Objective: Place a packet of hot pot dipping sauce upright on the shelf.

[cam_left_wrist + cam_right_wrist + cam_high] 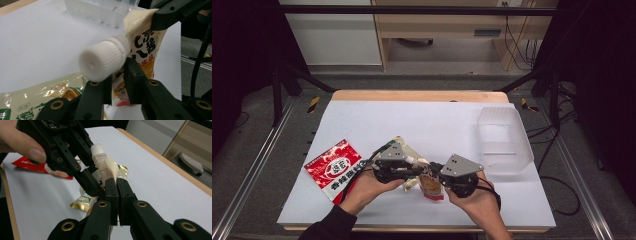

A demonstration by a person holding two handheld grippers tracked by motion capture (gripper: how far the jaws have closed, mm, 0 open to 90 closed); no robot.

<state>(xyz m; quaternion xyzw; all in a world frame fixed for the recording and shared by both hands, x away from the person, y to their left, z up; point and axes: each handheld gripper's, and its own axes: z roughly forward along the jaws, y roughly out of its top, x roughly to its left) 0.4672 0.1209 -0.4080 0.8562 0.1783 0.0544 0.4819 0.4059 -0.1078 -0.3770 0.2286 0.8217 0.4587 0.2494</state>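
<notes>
**Two grippers on one spouted pouch**

Nearest the lens in the left gripper view, the white screw cap (102, 61) juts over the left gripper (117, 82), whose jaws stand narrow around the neck behind that cap; whether the pads press it I cannot tell. The spouted pouch (108, 168) is held above the white table (432, 120), the right gripper (117, 195) clamped on its upper edge. Beneath the pouch lies a gold packet (86, 200); beyond the left gripper from it, a red packet (334, 167); off to its right, a clear plastic bin (504, 140).
</notes>
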